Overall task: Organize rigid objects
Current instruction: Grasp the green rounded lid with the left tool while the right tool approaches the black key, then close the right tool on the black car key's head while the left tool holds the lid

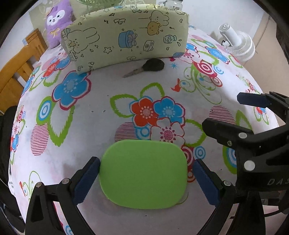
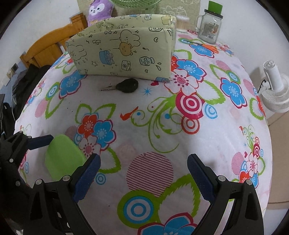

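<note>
A flat green rounded pad lies on the flowered tablecloth between the blue fingers of my open left gripper; the left pad touches its edge, the right one stands a little off. It also shows in the right wrist view. A black car key lies further back, just in front of a pale green cartoon-print box; the key and box show in the right wrist view too. My right gripper is open and empty over bare cloth, to the right of the left one.
A glass mug jar with a green lid, a cotton-swab tub and orange scissors sit at the table's back right. A white fan stands beyond the right edge. A wooden chair and purple plush are at the back left.
</note>
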A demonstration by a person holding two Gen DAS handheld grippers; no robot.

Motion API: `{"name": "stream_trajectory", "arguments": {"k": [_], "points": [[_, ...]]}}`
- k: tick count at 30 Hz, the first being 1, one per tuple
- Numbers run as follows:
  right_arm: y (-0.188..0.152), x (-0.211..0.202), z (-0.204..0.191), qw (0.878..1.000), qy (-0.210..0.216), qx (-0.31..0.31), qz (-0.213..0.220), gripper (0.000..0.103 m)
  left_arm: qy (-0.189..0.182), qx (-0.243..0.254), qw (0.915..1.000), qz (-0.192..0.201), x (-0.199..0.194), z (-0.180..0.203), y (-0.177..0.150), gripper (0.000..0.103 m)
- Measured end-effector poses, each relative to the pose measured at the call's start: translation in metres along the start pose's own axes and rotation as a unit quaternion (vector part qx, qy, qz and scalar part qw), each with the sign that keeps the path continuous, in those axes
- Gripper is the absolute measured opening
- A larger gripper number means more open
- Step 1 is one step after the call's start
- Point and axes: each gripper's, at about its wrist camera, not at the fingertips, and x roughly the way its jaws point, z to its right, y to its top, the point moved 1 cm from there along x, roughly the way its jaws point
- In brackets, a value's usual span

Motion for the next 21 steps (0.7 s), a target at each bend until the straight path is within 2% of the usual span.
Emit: {"name": "stream_trajectory", "arguments": {"k": [4,6,14,21], "points": [[-0.003,0.001,-0.001,1.0,-0.001,0.0,-0.001,0.098,0.012,0.007,0.9999,0.0,0.0,0.003,-0.002,0.1],[-0.003,0.0,-0.002,1.0,-0.001,-0.002,-0.001,0.098,0.013,0.001,0.9999,0.0,-0.002,0.002,-0.001,0.095],[0.004,0.0,-0.004,1.0,0.002,-0.002,0.003,0.098,0.029,0.002,0.9996,0.0,-0.006,0.001,0.001,0.095],[0.022,0.003,-0.01,1.0,0.017,-0.006,0.016,0.098,0.028,-0.021,0.9994,0.005,-0.009,-0.013,0.019,0.095]]}}
